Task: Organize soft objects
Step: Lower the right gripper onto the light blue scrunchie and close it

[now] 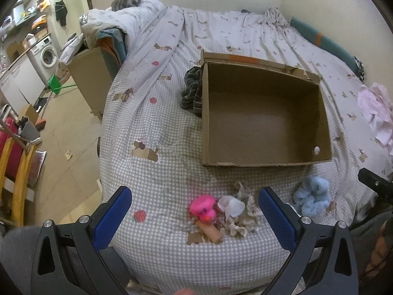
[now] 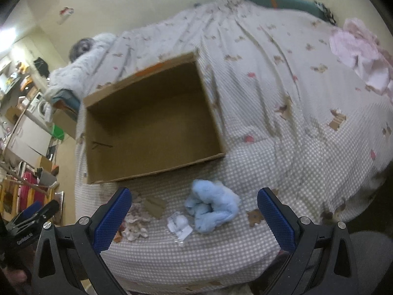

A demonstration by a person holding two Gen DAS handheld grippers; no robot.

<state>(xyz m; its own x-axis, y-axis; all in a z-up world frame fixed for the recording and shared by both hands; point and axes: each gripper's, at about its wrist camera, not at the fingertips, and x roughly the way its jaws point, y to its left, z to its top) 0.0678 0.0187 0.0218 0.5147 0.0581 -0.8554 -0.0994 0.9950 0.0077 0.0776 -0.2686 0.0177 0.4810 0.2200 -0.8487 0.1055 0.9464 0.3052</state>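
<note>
An empty open cardboard box point(image 1: 265, 118) point(image 2: 152, 120) lies on the checked bed cover. In front of it lie a pink rubber duck point(image 1: 202, 207), a small pink and white soft piece point(image 1: 231, 205), a beige frilly cloth point(image 1: 245, 216) point(image 2: 133, 223) and a fluffy light blue soft toy point(image 1: 312, 196) point(image 2: 211, 205). A small white packet point(image 2: 179, 223) lies beside the blue toy. My left gripper point(image 1: 195, 217) is open above the duck and cloth. My right gripper point(image 2: 194, 218) is open above the blue toy and packet. Both are empty.
A dark striped cloth point(image 1: 192, 91) lies against the box's left wall. Pink clothes point(image 1: 375, 113) point(image 2: 361, 54) lie at the bed's right. A rolled duvet point(image 1: 127, 17) is at the head end. The bed's left edge drops to a floor with another box point(image 1: 91, 78).
</note>
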